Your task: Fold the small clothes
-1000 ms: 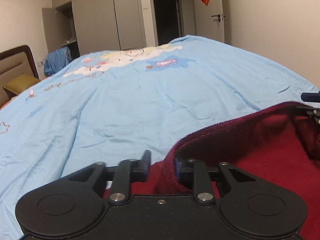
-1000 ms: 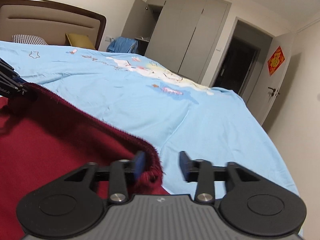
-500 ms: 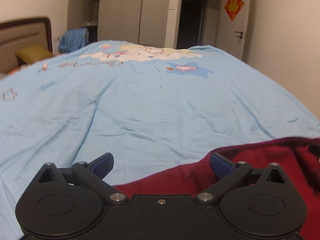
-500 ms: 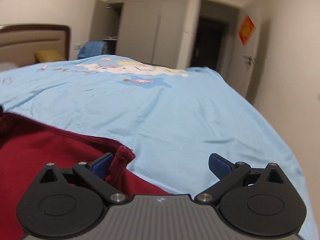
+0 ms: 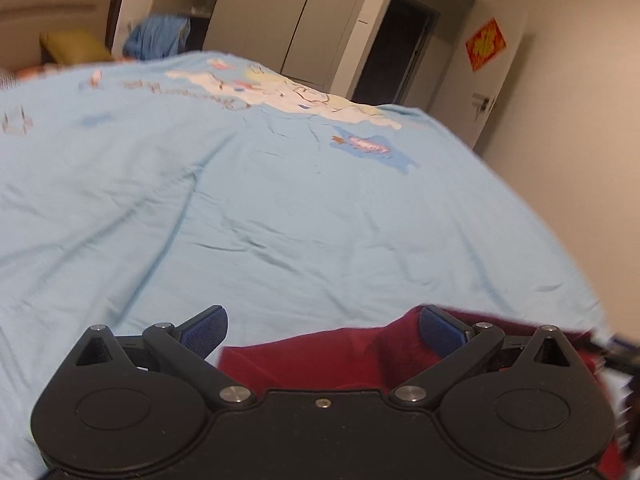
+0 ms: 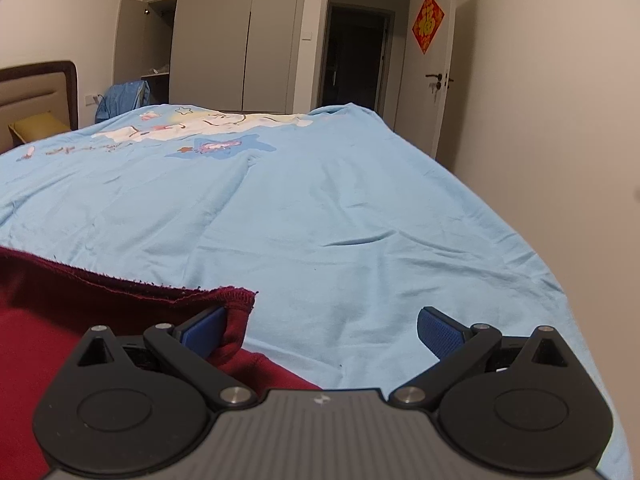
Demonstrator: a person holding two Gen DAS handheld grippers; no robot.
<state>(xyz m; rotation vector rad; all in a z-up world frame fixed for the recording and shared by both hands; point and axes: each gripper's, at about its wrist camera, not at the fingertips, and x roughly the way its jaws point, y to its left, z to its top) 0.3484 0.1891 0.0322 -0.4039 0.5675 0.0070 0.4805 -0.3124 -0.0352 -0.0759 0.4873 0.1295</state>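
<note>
1. Dark red garment spread flat on the light blue bedspread, filling the 7 to 9 o'clock part of the right wrist view, with a stitched hem running toward a folded corner near the middle.
2. In the left wrist view, same dark red garment low at 5 to 6 o'clock, its near edge lying on the bedspread just ahead of the tool body.
3. Right gripper level and low over the bed, pointing across it toward 12 o'clock; fingers spread wide, clamped on nothing. Left blue pad touching or just beside the garment's turned corner; right pad over bare bedspread.
4. Left gripper tilted a little, also aimed at 12 o'clock; fingers equally wide, nothing pinched. Right pad against the red cloth, left pad over blue sheet.
5. Blurred dark tool part at 4 o'clock in the left wrist view, beside the cloth edge.
6. Farther out: headboard at 10 o'clock, grey wardrobe at 11 to 12, dark doorway at 12, red paper decoration at 1 o'clock.
</note>
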